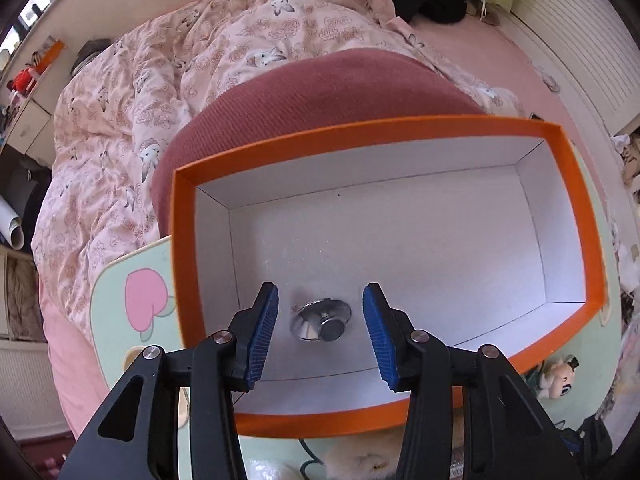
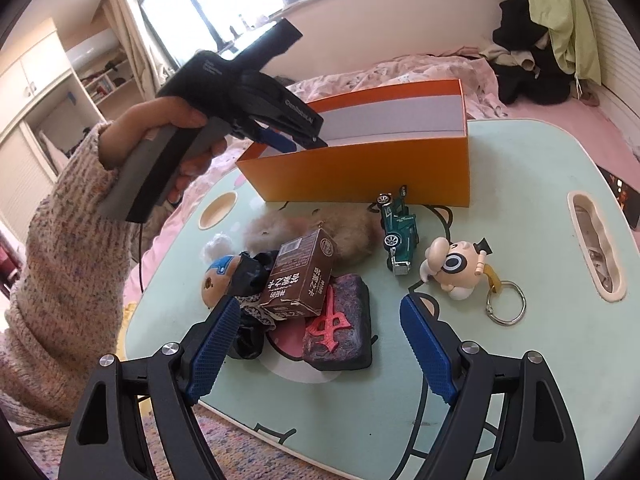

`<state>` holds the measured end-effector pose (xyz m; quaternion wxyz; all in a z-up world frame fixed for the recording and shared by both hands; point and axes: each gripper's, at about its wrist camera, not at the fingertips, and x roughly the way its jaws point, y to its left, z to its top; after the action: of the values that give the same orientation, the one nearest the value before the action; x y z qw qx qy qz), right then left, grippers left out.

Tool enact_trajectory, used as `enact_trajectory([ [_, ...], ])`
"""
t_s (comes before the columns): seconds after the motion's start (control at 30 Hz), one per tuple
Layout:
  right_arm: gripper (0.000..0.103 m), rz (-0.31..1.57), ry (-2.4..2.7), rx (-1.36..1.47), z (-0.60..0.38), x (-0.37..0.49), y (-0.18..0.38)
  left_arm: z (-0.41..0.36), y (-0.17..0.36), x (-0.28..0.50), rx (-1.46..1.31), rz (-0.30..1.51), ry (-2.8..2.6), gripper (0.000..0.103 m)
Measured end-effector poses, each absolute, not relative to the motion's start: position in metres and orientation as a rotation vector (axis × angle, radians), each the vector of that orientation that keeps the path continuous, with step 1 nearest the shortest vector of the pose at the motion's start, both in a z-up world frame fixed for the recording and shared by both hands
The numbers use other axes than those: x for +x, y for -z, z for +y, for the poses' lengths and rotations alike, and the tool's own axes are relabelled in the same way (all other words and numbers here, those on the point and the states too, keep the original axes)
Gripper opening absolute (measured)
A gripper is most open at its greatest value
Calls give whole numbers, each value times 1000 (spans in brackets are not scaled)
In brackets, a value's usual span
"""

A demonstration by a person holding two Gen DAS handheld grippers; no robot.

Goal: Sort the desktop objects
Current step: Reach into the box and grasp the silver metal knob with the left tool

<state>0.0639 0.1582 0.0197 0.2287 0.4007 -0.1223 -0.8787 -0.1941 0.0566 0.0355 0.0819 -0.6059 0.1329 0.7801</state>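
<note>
An orange box (image 1: 360, 133) with a white inside stands on the mint-green lap table (image 1: 116, 280). A shiny metal knob-like piece (image 1: 322, 321) lies on the box floor. My left gripper (image 1: 321, 291) hangs open over it, pads clear of it on both sides. The right wrist view shows that left gripper (image 2: 304, 142) reaching over the orange box (image 2: 360, 168), held by a hand in a knitted sleeve. My right gripper (image 2: 318, 305) is open and holds nothing, above a brown carton (image 2: 298, 276) and a dark block with a red character (image 2: 340, 324).
On the lap table (image 2: 520, 184) also lie a green toy car (image 2: 398, 232), a cartoon figure on a key ring (image 2: 452, 266), a furry tan toy (image 2: 320, 226) and a small bear doll (image 2: 220, 280). A pink quilt and a red cushion (image 1: 320, 88) lie behind the box.
</note>
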Motion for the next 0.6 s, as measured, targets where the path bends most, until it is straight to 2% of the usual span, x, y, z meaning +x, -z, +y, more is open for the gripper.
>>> enact_trajectory([
  [0.17, 82, -347, 2410, 1112, 158, 63, -18, 62, -27, -188, -1797, 526, -2366, 44],
  [0.27, 82, -344, 2407, 1113, 158, 63, -18, 59, -28, -189, -1803, 520, -2344, 23],
  [0.3, 82, -346, 2407, 1113, 158, 63, -19, 58, -27, -190, -1815, 508, -2326, 11],
  [0.53, 82, -363, 2408, 1114, 161, 62, -19, 54, -31, -191, -1793, 507, -2314, 8],
  [0.6, 82, -362, 2406, 1116, 161, 62, -18, 54, -41, -190, -1773, 500, -2325, 14],
])
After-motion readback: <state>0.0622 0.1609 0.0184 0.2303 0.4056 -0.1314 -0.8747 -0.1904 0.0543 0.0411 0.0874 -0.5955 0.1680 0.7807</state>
